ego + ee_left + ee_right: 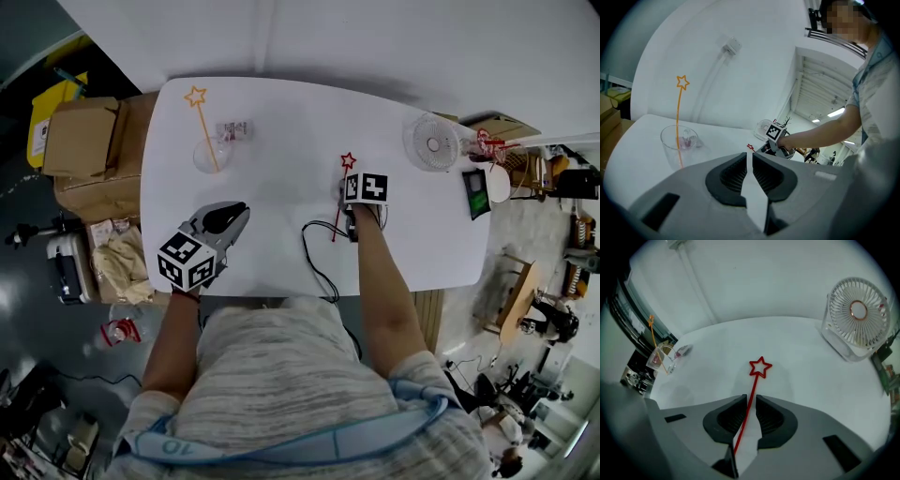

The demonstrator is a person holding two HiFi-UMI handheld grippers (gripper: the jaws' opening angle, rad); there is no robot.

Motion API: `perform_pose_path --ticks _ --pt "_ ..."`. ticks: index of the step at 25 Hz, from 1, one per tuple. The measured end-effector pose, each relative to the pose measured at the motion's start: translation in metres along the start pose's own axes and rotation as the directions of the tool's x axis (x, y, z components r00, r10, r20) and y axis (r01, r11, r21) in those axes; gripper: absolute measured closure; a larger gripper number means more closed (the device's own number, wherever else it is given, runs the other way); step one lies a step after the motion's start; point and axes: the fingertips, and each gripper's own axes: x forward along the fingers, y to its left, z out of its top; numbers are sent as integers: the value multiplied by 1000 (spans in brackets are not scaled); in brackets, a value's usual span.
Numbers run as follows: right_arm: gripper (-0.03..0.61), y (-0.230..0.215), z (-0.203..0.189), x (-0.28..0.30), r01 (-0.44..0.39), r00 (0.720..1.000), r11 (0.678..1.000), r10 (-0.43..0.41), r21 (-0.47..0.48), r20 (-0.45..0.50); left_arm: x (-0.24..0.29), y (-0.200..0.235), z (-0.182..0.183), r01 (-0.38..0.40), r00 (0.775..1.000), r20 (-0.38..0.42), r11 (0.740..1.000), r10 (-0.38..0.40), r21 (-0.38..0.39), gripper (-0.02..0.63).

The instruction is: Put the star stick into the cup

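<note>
Right gripper [750, 399] is low over the white table [281, 122], its jaws slightly apart on either side of the red star stick [751, 401]. That stick lies on the table right of the middle and runs between the jaws unclamped, its star toward the far side. Left gripper [749, 157] hovers at the near left, jaws drawn almost together on nothing, while the clear cup [210, 155] stands at the far left, well apart from the red stick, with an orange star stick [206, 131] leaning in it and a small fan [431, 141] at the far right.
</note>
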Motion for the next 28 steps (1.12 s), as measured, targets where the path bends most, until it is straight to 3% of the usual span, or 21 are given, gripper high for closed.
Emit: perform_pose_path --ticks 3,7,21,25,28 --pt "518 2 0 0 79 997 994 -80 -81 -21 0 -3 -1 5 1000 2 1000 -5 -1 575" --pt "550 7 2 1 85 996 984 -90 -154 -26 -1 -9 -4 12 1000 2 1000 -12 3 575" --pt "558 20 1 -11 -75 993 996 80 -50 92 -27 -7 -13 -18 1000 4 1000 18 6 575" --pt "558 40 36 -36 -128 967 989 141 -73 213 -31 -6 -11 -28 1000 9 1000 28 11 575" --pt "558 63 71 -64 -181 919 979 203 -96 338 -37 -5 -7 -37 999 19 999 36 15 576"
